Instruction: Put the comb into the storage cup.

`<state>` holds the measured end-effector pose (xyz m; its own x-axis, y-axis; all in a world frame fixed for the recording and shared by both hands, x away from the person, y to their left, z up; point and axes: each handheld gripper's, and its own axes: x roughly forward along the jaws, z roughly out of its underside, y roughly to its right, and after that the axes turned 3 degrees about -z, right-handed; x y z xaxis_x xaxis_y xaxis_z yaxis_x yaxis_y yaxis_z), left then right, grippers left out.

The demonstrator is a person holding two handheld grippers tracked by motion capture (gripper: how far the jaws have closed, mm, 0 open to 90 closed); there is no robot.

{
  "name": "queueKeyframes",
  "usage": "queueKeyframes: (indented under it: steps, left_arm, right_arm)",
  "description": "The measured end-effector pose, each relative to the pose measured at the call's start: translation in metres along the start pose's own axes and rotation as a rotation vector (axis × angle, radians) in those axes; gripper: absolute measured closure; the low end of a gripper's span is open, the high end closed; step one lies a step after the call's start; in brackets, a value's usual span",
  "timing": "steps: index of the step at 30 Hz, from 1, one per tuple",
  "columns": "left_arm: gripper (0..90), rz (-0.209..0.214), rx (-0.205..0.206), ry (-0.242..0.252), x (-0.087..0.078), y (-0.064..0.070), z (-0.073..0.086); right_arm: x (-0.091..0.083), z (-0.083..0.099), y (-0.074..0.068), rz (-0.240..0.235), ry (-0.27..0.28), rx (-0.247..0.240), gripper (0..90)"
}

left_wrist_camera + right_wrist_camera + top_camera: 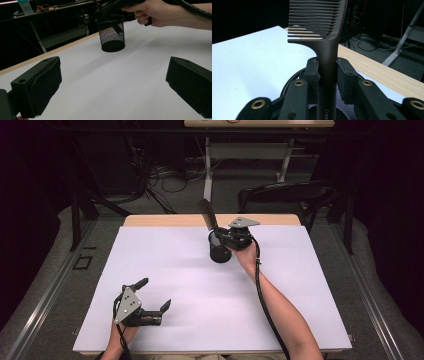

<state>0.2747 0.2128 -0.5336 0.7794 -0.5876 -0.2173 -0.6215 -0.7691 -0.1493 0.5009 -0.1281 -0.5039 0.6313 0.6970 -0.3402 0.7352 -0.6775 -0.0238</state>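
Since the right gripper [226,237] has its jaws clamped on the comb [324,37] with the handle already poking into the mesh cup [110,32], it looks mostly done, just lower and let go. Left gripper [155,295] sits empty on the white surface [200,285], jaws wide apart.

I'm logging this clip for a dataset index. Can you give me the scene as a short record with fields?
work in hand: comb going into mesh cup
right gripper: shut on the comb's handle, above the cup
comb: upright, teeth up, handle end inside the cup
left gripper: open, holding nothing, near table's front edge
mesh cup: black, standing on the white table
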Motion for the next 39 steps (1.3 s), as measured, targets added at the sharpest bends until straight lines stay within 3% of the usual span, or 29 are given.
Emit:
queueKeyframes:
  steps: [21, 39]
  left_arm:
    - [0.2, 0.001, 0.001, -0.001, -0.0001, 0.0000, 0.0001]
    - [0.2, 0.002, -0.002, 0.003, -0.0004, 0.0005, -0.0001]
  right_arm:
    - [0.0030, 0.0019, -0.0025, 0.001, -0.033, -0.012, 72.6]
    - [0.0053, 0.0006, -0.0088, 0.019, -0.065, -0.070, 72.3]
